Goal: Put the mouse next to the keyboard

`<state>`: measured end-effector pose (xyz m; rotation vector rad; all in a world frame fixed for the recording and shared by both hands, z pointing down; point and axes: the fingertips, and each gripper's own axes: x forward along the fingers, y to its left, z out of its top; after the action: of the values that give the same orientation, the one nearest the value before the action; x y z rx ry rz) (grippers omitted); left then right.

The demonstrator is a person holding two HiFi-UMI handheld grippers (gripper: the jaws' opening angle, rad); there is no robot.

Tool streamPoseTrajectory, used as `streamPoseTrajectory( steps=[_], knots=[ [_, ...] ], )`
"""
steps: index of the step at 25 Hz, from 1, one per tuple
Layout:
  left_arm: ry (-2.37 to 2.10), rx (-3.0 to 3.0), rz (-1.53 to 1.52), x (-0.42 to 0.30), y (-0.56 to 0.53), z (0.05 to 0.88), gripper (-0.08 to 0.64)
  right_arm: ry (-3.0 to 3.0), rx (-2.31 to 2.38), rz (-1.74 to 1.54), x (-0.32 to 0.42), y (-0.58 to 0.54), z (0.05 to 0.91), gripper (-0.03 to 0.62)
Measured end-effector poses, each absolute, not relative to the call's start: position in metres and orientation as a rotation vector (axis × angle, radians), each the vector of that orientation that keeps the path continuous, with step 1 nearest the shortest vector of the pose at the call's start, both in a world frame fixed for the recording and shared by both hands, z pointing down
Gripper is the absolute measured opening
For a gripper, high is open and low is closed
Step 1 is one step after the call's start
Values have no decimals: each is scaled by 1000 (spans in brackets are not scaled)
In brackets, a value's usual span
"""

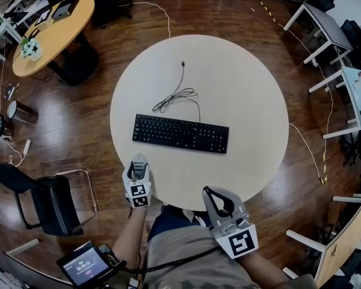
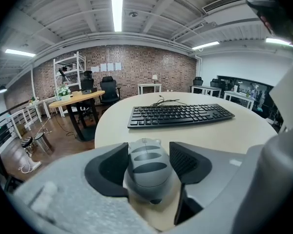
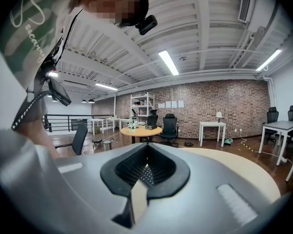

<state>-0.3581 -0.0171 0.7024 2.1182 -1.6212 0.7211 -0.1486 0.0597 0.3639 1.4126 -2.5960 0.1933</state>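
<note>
On the round, pale wooden table (image 1: 253, 89), a flat black keyboard (image 1: 180, 133) lies near the centre, its long axis running left to right with the right end slightly nearer. A thin black cable (image 1: 177, 95) lies in loose loops on the tabletop just beyond the keyboard, and its free end points to the far side.

The left gripper (image 1: 138, 161) is at the table's near-left edge. Its two dark padded jaws are clamped against the sides of a small grey computer mouse (image 1: 138, 168). In the left gripper view, the mouse (image 2: 146, 167) sits between the pads (image 2: 107, 167) with its rounded back upward and its front toward the keyboard (image 2: 180, 115). The mouse is near the keyboard's left end but apart from it, with bare tabletop between them. No view shows whether the mouse rests on the tabletop.

The right gripper (image 1: 207, 190) is at the near edge, right of the left gripper and well apart from the keyboard. In the right gripper view, its jaw tips (image 3: 146, 145) meet and hold nothing.

On the dark wooden floor (image 1: 78, 119) beyond the table, a round orange-topped table (image 1: 54, 32) stands far left. A black office chair (image 1: 48, 200) stands near left, and white desks (image 1: 325, 23) line the right side.
</note>
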Motion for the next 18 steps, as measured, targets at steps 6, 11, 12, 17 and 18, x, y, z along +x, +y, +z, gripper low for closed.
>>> streamPoseTrajectory(
  steps=[6, 11, 12, 17, 18],
  knots=[
    [-1602, 2134, 725, -349, -12, 702, 272, -2601, 1426, 201, -147, 61, 362, 5],
    [-1587, 2166, 758, -340, -7, 703, 273, -2600, 1416, 199, -142, 66, 364, 5],
    [-1578, 2178, 771, -342, -9, 703, 272, -2601, 1417, 201, -147, 62, 365, 5],
    [-1577, 2167, 769, -333, -6, 705, 273, -2617, 1403, 206, -145, 62, 365, 5],
    [-1581, 2161, 767, -330, -3, 705, 272, -2620, 1399, 207, -143, 64, 365, 5]
  ],
)
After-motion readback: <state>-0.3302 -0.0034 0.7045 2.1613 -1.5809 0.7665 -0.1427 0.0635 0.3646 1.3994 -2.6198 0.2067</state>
